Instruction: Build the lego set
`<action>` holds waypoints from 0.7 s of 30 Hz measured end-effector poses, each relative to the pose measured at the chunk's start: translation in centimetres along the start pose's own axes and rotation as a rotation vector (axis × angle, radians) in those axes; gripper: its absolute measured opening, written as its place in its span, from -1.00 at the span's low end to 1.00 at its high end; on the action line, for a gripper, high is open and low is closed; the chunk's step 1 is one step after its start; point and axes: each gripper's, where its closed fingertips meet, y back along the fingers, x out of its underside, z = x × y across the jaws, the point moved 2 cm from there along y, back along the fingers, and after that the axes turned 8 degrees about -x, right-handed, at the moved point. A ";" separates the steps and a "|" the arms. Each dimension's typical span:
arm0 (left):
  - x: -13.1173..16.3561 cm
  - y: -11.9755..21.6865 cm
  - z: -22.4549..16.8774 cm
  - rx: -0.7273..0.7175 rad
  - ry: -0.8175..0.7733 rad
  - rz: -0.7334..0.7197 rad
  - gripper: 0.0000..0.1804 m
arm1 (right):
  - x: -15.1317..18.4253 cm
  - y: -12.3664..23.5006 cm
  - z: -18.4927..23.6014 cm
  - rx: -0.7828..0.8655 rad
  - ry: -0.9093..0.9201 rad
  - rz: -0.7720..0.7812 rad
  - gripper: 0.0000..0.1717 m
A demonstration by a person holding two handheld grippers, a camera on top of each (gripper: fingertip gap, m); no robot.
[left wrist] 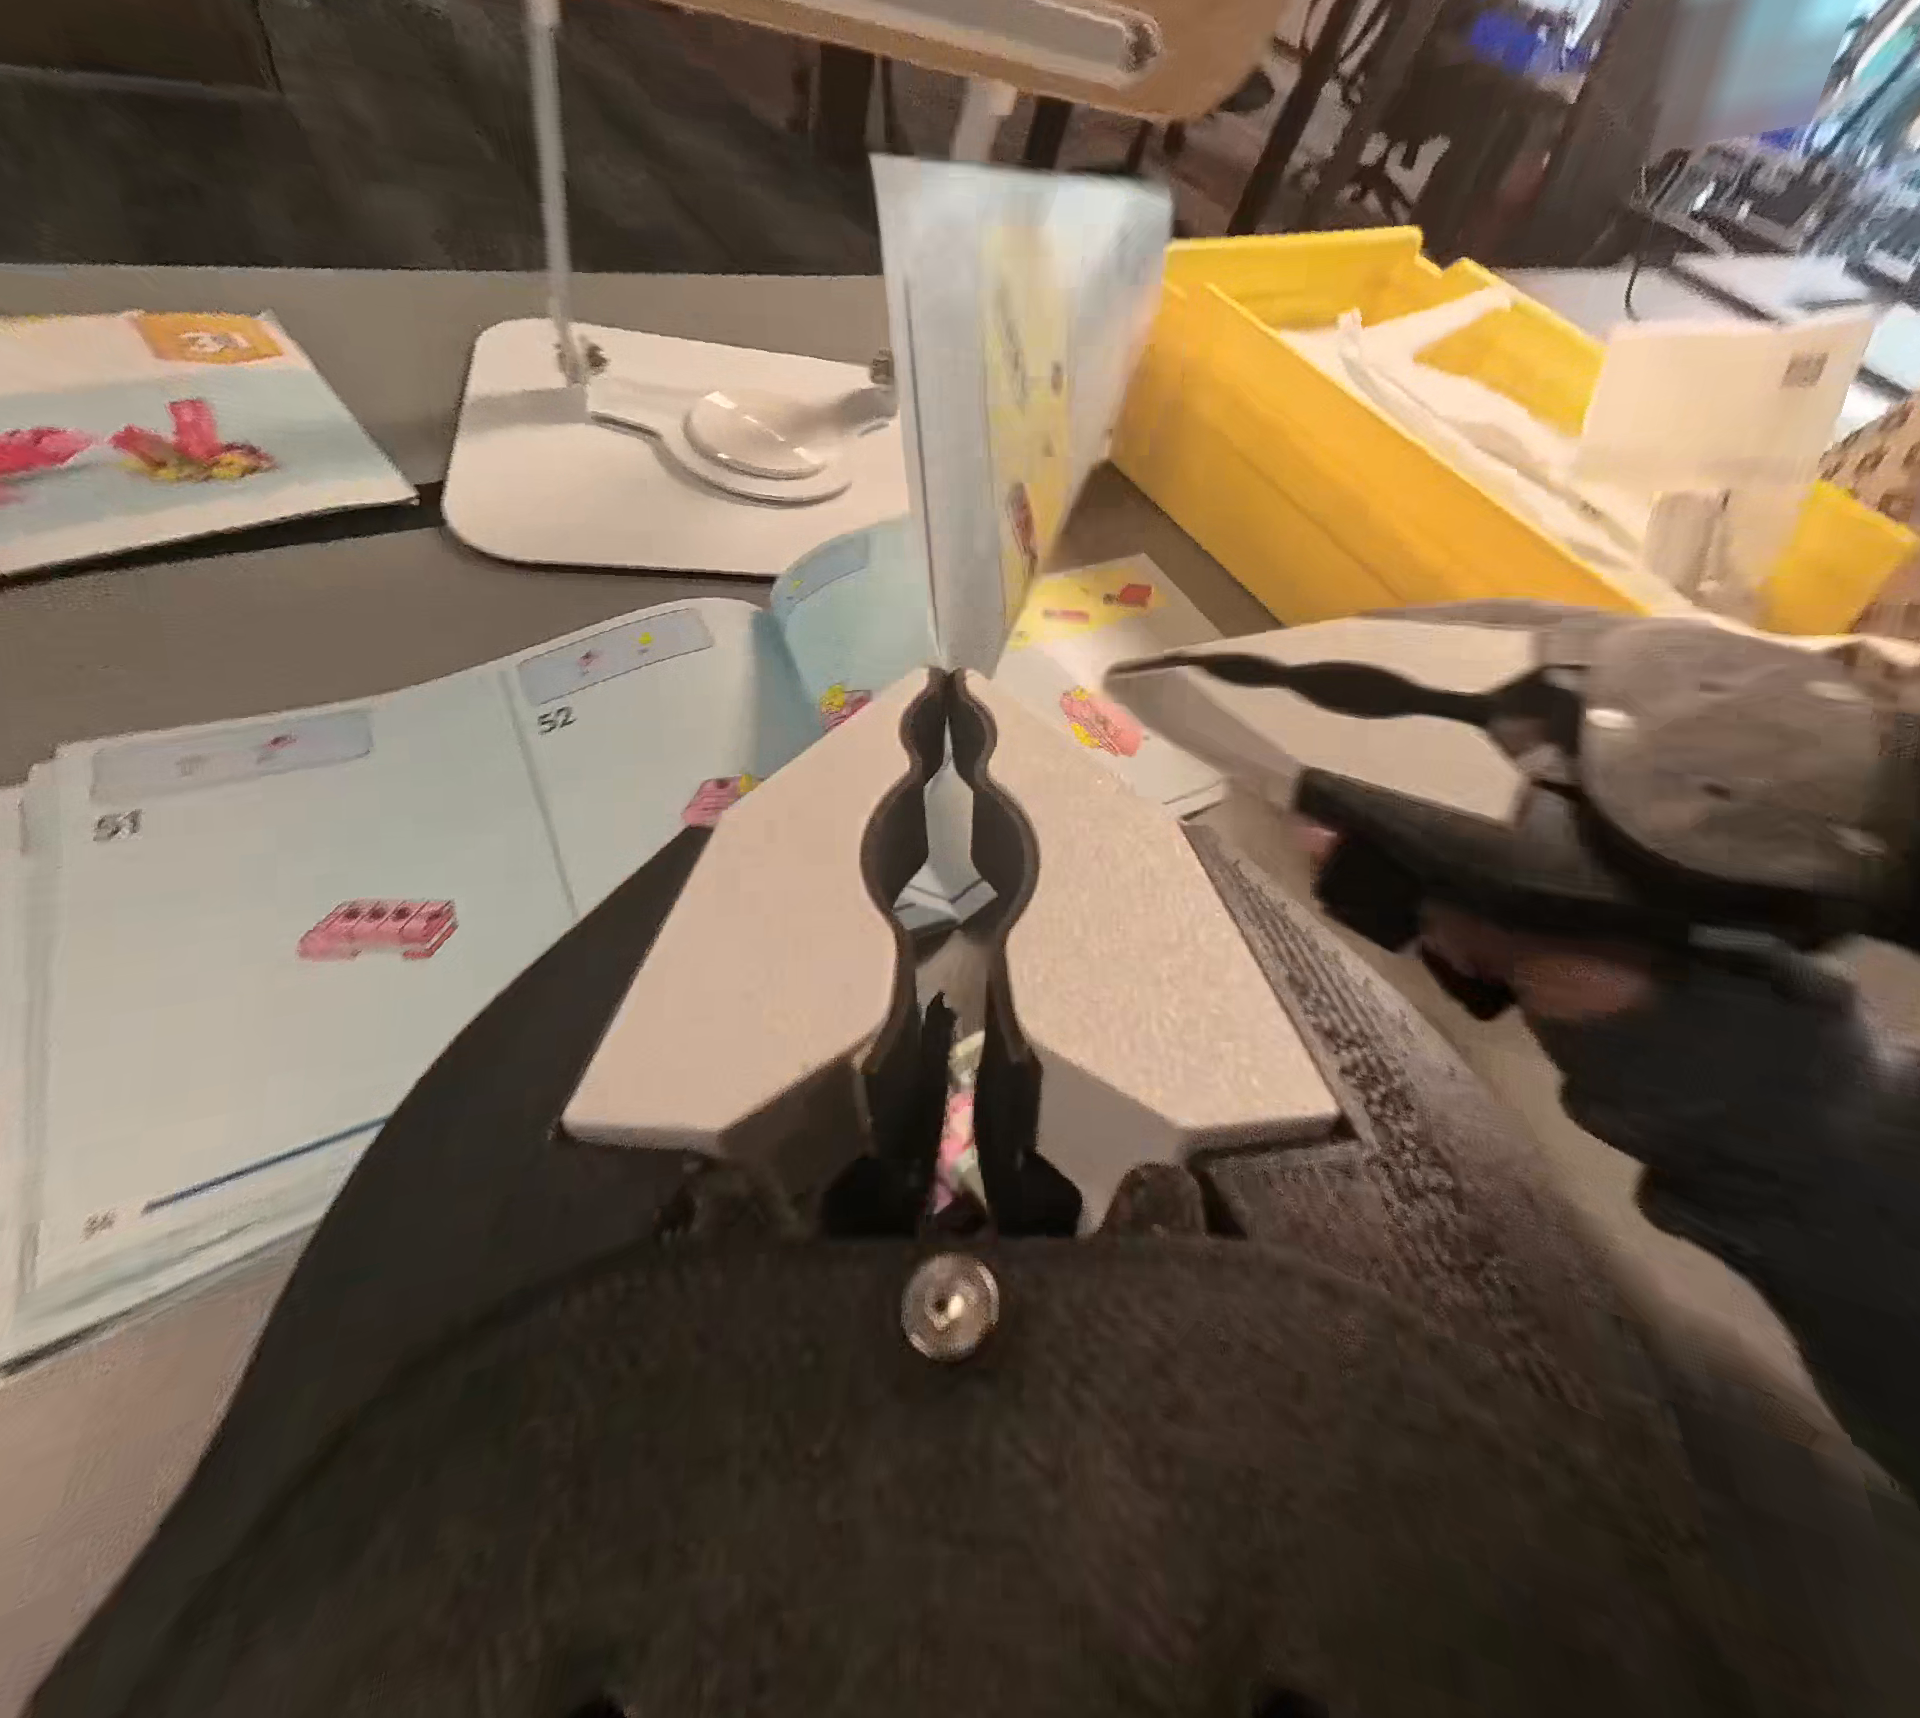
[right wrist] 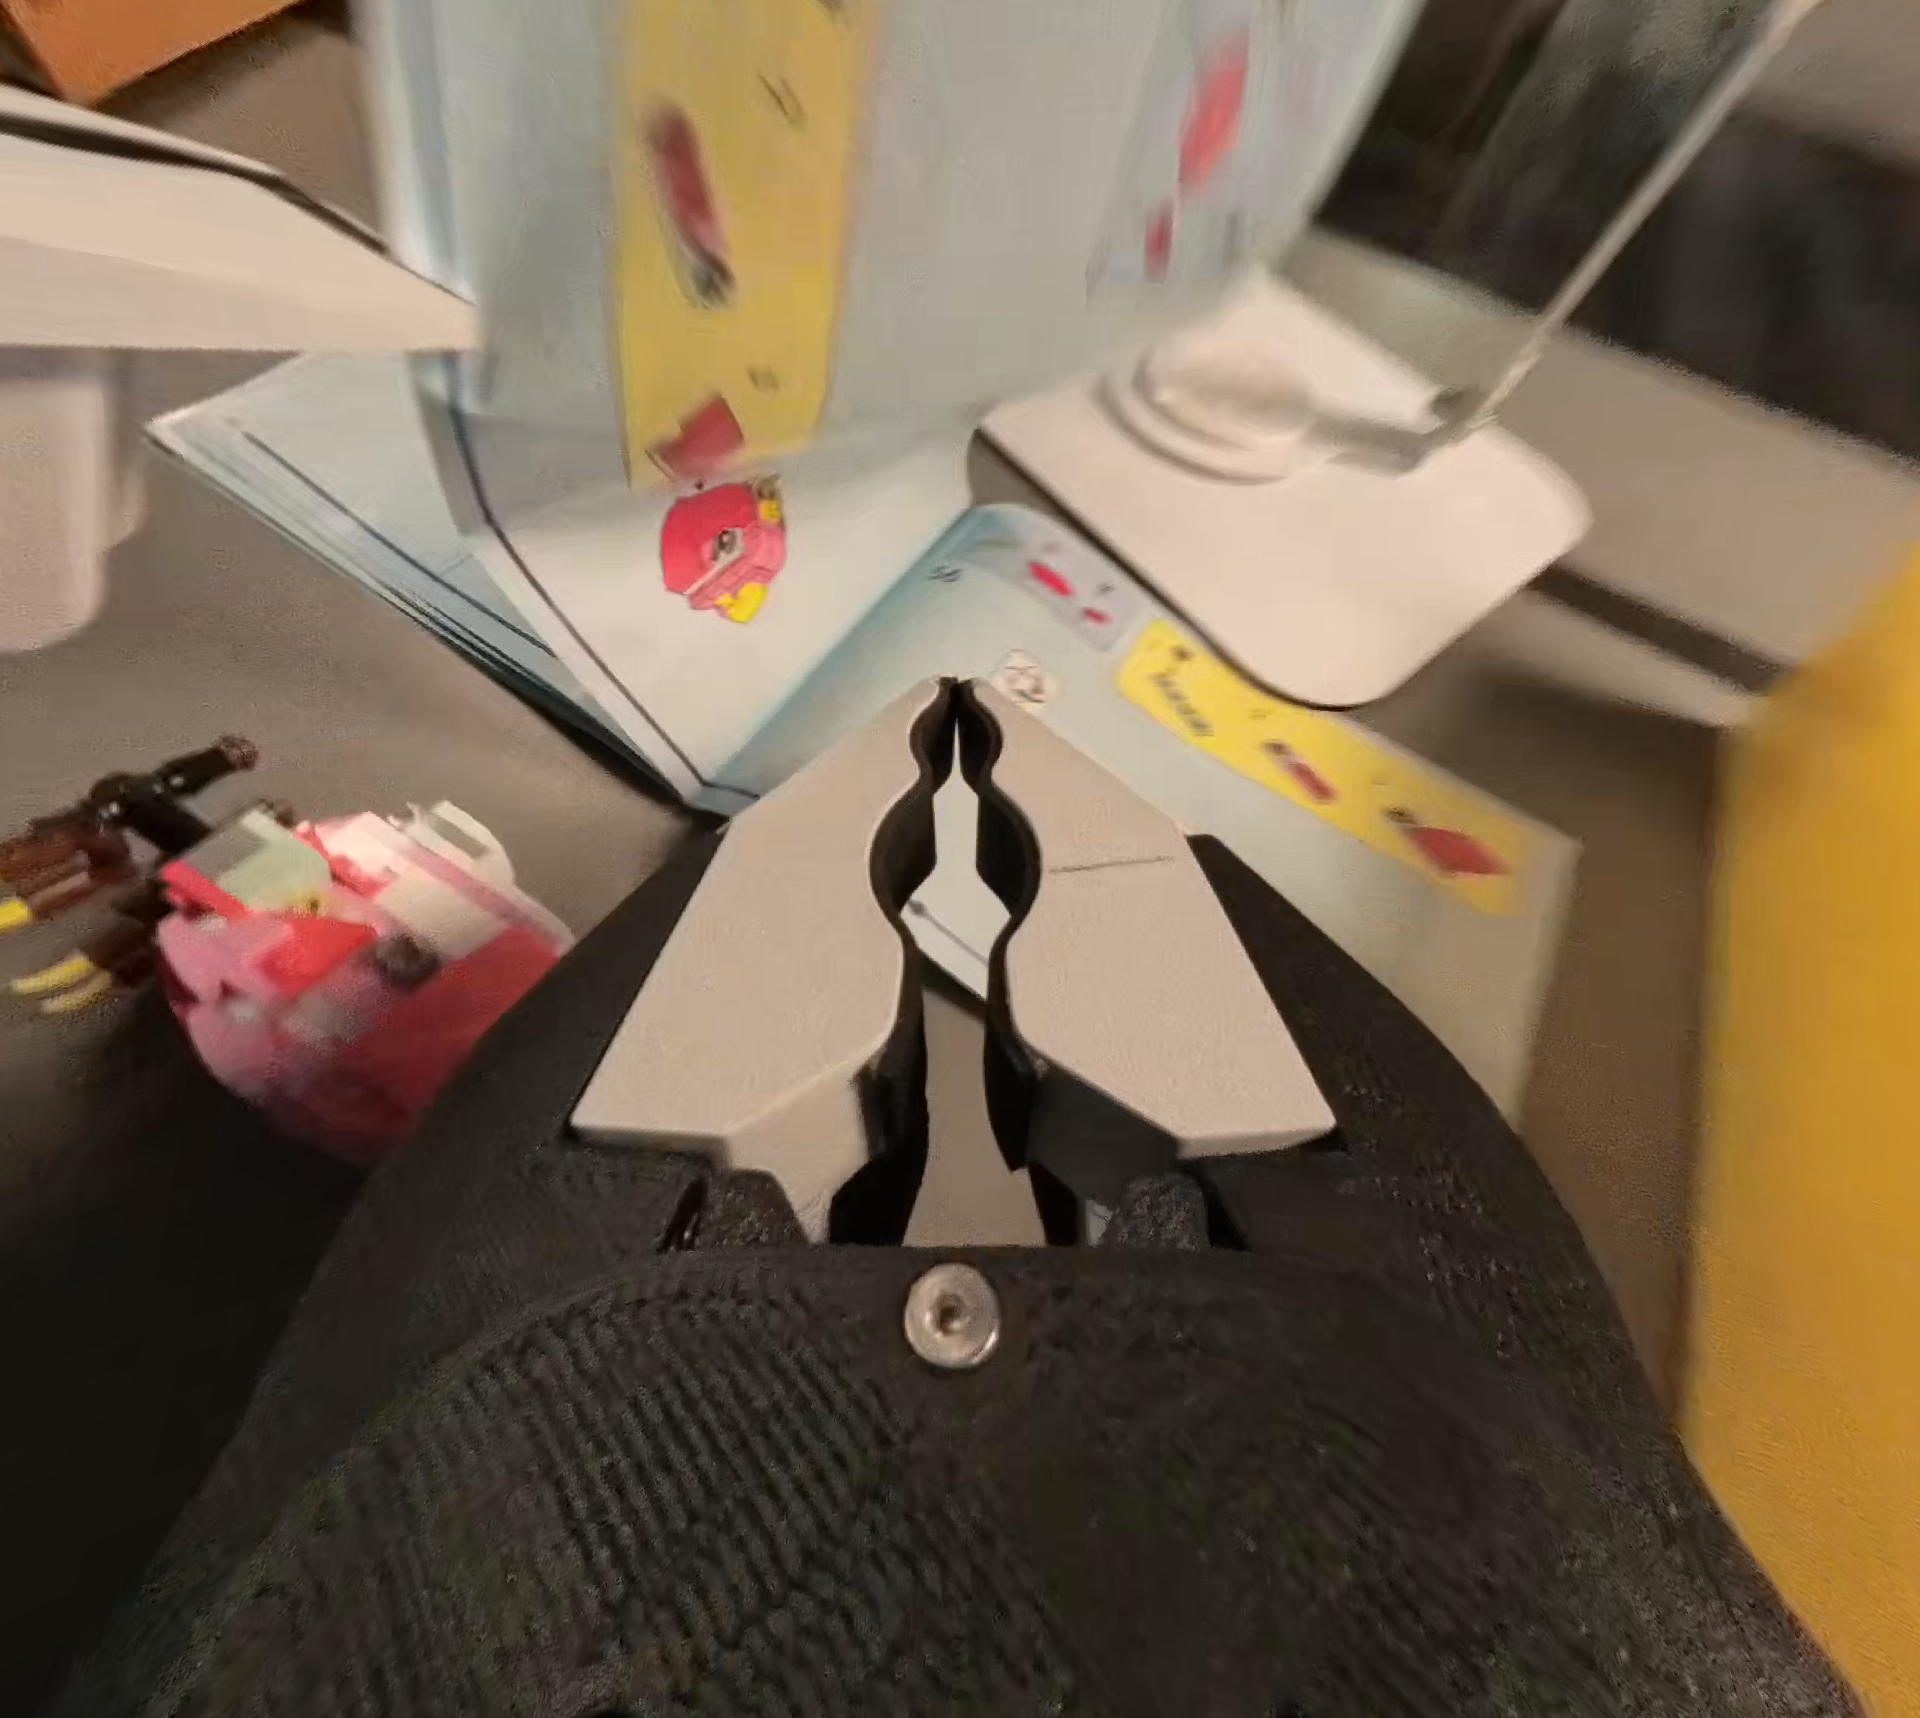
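Pinching upright page (left wrist: 997, 421) in L claw (left wrist: 950, 679) tips.

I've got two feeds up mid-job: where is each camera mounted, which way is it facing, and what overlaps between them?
Left wrist view: on the left gripper, looking along its fingers, shut on a raised page of the open instruction booklet; the right gripper enters from the right.
Right wrist view: on the right gripper, jaws shut, low over the booklet's right-hand page; a pink brick model lies left.
Shared: the booklet, raised page, white lamp base, yellow bin.
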 end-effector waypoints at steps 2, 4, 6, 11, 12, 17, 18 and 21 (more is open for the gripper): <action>-0.1 0.8 1.2 0.001 0.049 -0.018 -1.00 | 0.3 -2.3 0.5 -0.069 -0.047 0.061 -1.00; -0.1 1.5 2.4 0.004 0.089 -0.018 -1.00 | -0.1 -4.0 1.2 -0.105 -0.024 0.078 -1.00; 0.0 2.3 3.6 0.001 0.132 -0.018 -0.84 | -0.8 -5.2 2.6 -0.171 0.019 0.083 -1.00; -0.1 7.0 7.4 -0.057 0.203 -0.099 -0.67 | -0.8 -7.6 5.0 -0.281 0.104 0.193 -0.97; -0.3 8.1 8.3 -0.086 0.198 -0.129 -0.67 | -0.7 -7.9 5.4 -0.308 0.095 0.214 -0.92; -1.3 12.0 9.9 -0.180 -0.030 -0.126 -0.65 | 0.5 -8.8 6.0 -0.369 0.076 0.280 -0.86; -2.0 12.6 10.3 -0.203 -0.060 -0.159 -0.65 | 0.5 -8.8 6.0 -0.369 0.094 0.283 -0.86; -3.5 13.8 10.5 -0.200 -0.098 -0.261 -0.65 | 0.5 -8.8 6.1 -0.373 0.140 0.299 -0.86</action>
